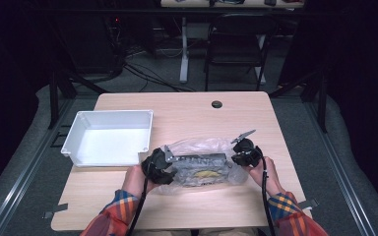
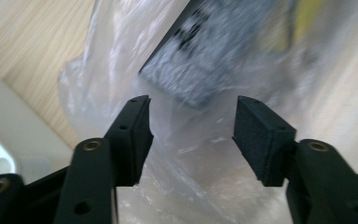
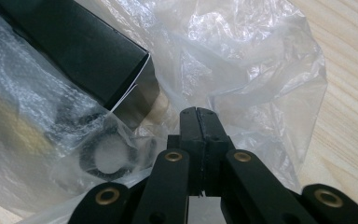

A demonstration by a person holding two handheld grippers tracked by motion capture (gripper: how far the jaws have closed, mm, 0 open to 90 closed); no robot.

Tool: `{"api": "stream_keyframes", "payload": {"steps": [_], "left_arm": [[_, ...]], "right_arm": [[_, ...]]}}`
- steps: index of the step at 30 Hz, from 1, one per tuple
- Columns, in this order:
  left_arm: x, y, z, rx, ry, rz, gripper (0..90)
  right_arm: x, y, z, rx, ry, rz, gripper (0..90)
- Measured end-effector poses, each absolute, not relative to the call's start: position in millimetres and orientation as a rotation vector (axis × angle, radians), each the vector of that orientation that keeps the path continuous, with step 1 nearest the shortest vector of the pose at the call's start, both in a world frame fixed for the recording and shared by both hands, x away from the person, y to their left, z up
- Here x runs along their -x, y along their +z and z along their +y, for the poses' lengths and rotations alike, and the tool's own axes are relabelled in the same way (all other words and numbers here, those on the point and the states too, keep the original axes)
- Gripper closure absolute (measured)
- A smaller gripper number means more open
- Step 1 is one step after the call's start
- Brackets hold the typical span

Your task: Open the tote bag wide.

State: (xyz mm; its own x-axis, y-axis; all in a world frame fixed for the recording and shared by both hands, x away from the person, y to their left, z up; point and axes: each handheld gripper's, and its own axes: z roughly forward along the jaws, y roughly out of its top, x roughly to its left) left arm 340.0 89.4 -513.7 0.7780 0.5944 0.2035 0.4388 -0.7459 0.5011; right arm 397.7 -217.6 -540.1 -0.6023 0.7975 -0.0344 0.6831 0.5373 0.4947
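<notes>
A clear plastic bag [image 1: 197,147] lies on the wooden table [image 1: 187,113], near its front edge. Inside it are a black box [image 1: 202,160] and something yellow [image 1: 206,173]. My left gripper [image 1: 166,168] is at the bag's left end. In the left gripper view this gripper [image 2: 191,135] stands open, with loose bag film [image 2: 186,154] between the pads and the box [image 2: 214,56] beyond them. My right gripper [image 1: 238,155] is at the bag's right end. In the right gripper view its jaws [image 3: 198,112] are shut on the bag's film [image 3: 242,60], next to the box [image 3: 84,51] and a black ring-shaped part [image 3: 107,158].
An empty white bin [image 1: 78,128] stands on the table's left side, close to my left gripper. A black grommet [image 1: 217,104] sits near the table's far edge. A dark chair [image 1: 236,44] and cables are on the floor behind the table.
</notes>
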Motion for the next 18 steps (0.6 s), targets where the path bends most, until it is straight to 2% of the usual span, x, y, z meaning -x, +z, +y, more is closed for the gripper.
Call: {"api": "stream_keyframes", "payload": {"steps": [2,3,10,13,18], "left_arm": [[-341,-516,92,-2.535,0.521,0.779,57.5],[-341,-518,93,-2.542,0.493,0.762,62.5],[-342,-531,89,-2.586,0.462,0.725,73.6],[-343,-531,92,-2.564,0.478,0.716,87.8],[-345,-534,96,-2.560,0.413,0.712,90.0]], "right_arm": [[-398,-540,-218,-1.241,0.635,2.528,90.0],[-398,-540,-219,-1.241,0.634,2.532,90.0],[-398,-542,-217,-1.256,0.647,2.511,90.0],[-398,-541,-218,-1.246,0.631,2.529,90.0],[-399,-541,-219,-1.257,0.647,2.518,90.0]]}}
